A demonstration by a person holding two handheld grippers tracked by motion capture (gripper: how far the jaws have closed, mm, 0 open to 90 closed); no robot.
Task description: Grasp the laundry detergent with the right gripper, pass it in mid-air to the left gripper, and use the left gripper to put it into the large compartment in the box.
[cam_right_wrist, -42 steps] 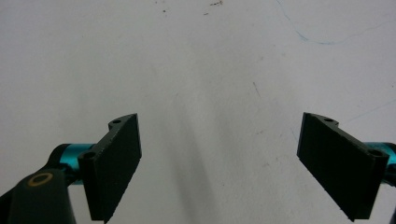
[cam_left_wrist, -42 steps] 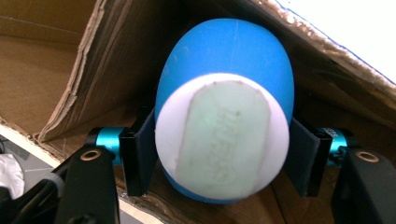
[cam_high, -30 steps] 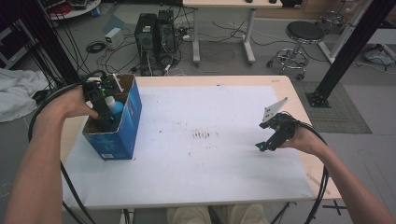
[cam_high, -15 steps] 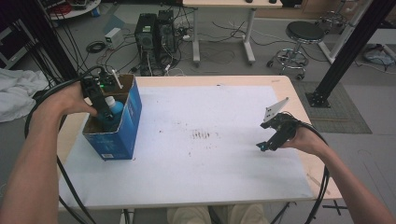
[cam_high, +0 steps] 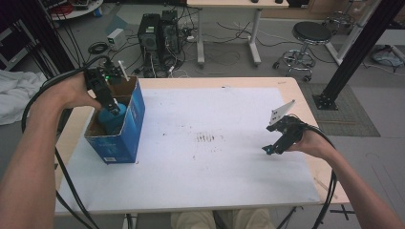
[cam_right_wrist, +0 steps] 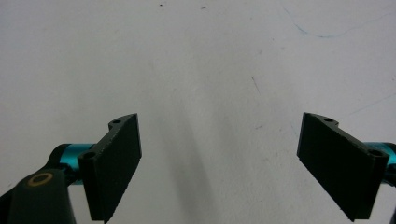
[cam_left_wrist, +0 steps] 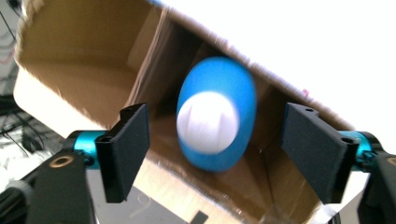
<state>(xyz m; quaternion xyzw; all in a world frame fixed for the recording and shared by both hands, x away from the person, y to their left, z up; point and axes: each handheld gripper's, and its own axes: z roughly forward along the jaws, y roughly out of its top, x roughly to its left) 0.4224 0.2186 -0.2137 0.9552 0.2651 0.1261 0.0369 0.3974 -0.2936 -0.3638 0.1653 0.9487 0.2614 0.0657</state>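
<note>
Seen from the high view, a person's left gripper (cam_high: pixel 111 102) hung over an open blue box (cam_high: pixel 125 129) at the left edge of a white table (cam_high: pixel 215 167). A blue bottle (cam_high: pixel 114 120) with a white cap stood inside the box, just under the jaws. The right gripper (cam_high: pixel 271 149) hovered over the bare right part of the table, well apart from the box, with a grey plate on top of it.

Next, in the left gripper view, the bottle (cam_left_wrist: pixel 215 114) showed cap-first, blurred, between the two black pads (cam_left_wrist: pixel 128 147) but touching neither. The jaws had just been opening and stood fairly wide, with clear gaps on both sides of the bottle. Brown cardboard walls of the box (cam_left_wrist: pixel 84 70) surrounded it.

Last, in the right gripper view, the right gripper (cam_right_wrist: pixel 219 161) had its jaws spread wide with nothing between them, above the plain white table (cam_right_wrist: pixel 196 60).

Judging from this, the step in hand was the release of the bottle into the box, and it looked all but done. The next move would call for lifting the left gripper straight up, clear of the cap and the cardboard rim, without nudging the bottle over.
</note>
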